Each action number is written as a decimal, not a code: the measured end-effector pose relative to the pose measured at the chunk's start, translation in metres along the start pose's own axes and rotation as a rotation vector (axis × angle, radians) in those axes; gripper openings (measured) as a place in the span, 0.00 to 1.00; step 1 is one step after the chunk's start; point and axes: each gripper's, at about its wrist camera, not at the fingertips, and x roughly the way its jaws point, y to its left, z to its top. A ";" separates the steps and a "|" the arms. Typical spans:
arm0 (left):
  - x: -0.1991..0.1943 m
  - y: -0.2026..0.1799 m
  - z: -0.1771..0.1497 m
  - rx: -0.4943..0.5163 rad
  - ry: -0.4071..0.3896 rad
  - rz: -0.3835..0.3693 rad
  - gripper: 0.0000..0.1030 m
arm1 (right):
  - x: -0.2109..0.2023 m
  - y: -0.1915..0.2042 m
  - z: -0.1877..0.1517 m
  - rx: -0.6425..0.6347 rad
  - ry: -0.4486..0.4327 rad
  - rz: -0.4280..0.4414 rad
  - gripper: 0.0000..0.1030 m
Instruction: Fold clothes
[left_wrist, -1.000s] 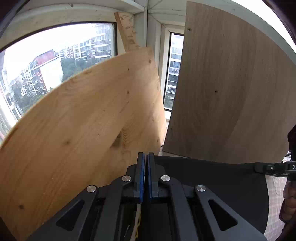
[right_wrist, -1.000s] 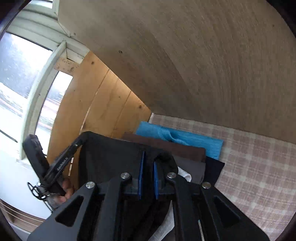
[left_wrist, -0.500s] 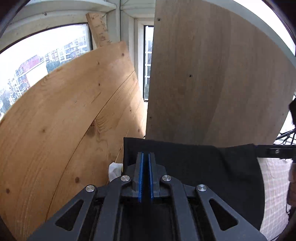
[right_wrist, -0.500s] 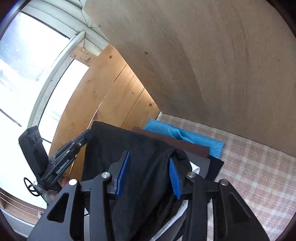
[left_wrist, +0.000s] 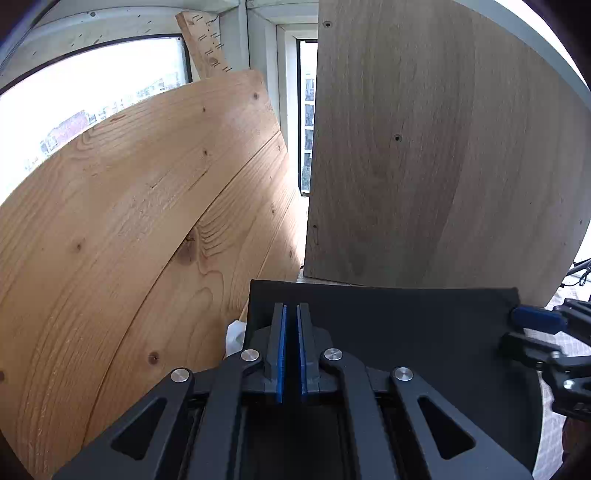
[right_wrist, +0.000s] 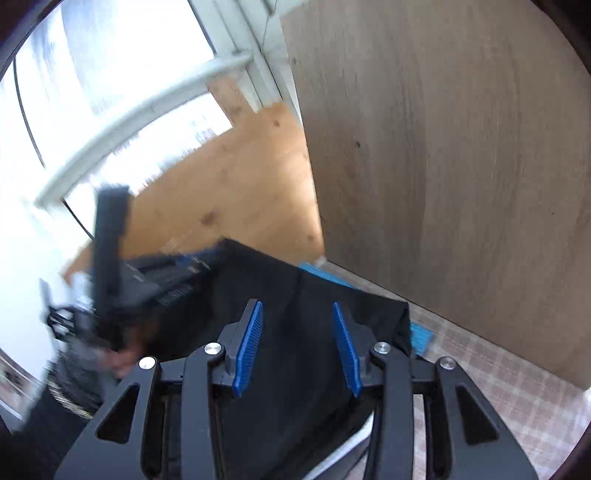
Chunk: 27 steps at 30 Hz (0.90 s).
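Releasing: the black garment (right_wrist: 295, 354) lies under the right gripper (right_wrist: 297, 347), whose fingers now stand wide after clamping it a second ago.
Holding: left gripper (left_wrist: 290, 347) still pinches its edge, fingers narrow.
Right view only: blue folded cloth (right_wrist: 419, 334), checked tablecloth (right_wrist: 498, 373).

Blown-out daylight through the window (left_wrist: 92, 92), fisheye edge warp, right-wrist motion blur.
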 end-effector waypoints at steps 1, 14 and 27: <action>-0.002 0.001 -0.001 -0.005 -0.001 -0.004 0.05 | 0.008 -0.007 -0.006 0.013 0.037 -0.065 0.37; -0.088 -0.015 -0.066 -0.043 -0.001 -0.238 0.05 | -0.075 0.047 -0.065 0.056 -0.013 0.048 0.37; -0.158 -0.003 -0.184 -0.134 0.129 -0.133 0.17 | -0.140 0.099 -0.164 -0.050 0.075 0.067 0.46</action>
